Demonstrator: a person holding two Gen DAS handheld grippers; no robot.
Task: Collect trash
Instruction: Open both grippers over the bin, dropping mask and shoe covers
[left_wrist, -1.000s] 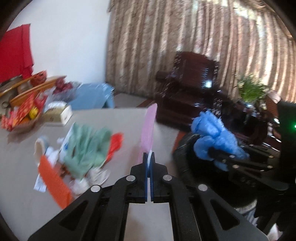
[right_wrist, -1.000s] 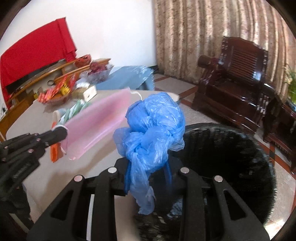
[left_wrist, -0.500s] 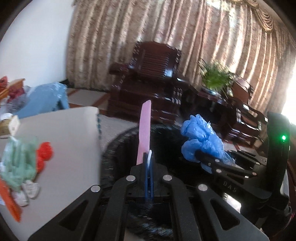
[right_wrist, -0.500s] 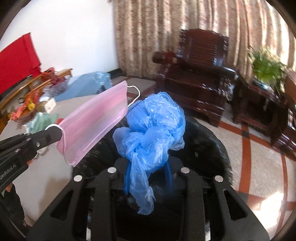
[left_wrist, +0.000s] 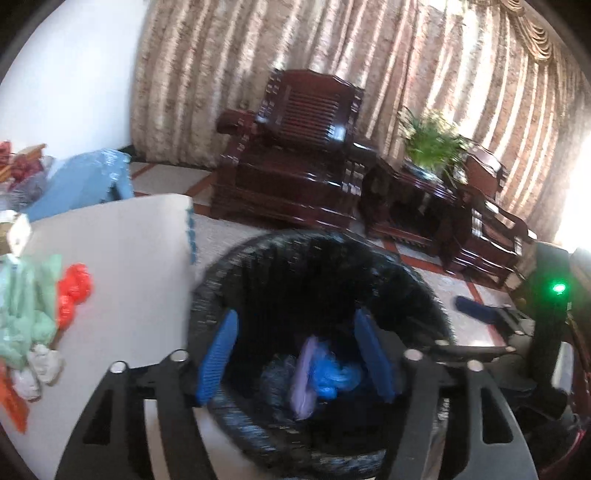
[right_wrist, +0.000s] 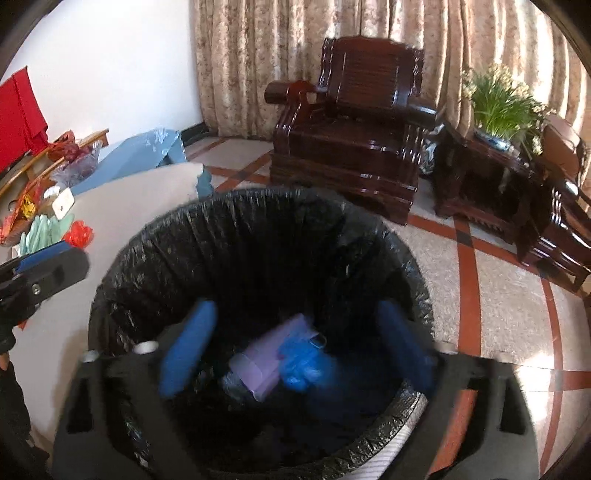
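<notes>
Both grippers hang right over the trash bin (right_wrist: 258, 229), pointing down into it. Left gripper (left_wrist: 295, 354) has its jaws spread wide with nothing between them, and the right gripper (right_wrist: 295, 343) is the same, wide apart and empty. The pink mask (right_wrist: 269, 350) and blue plastic bag (right_wrist: 303, 362) lie touching at the bottom of the black liner. They're blurry, and the bag's lower edge fades into shadow. More trash (left_wrist: 33, 306) sits on the table (left_wrist: 122, 266), cut off at the left edge.
</notes>
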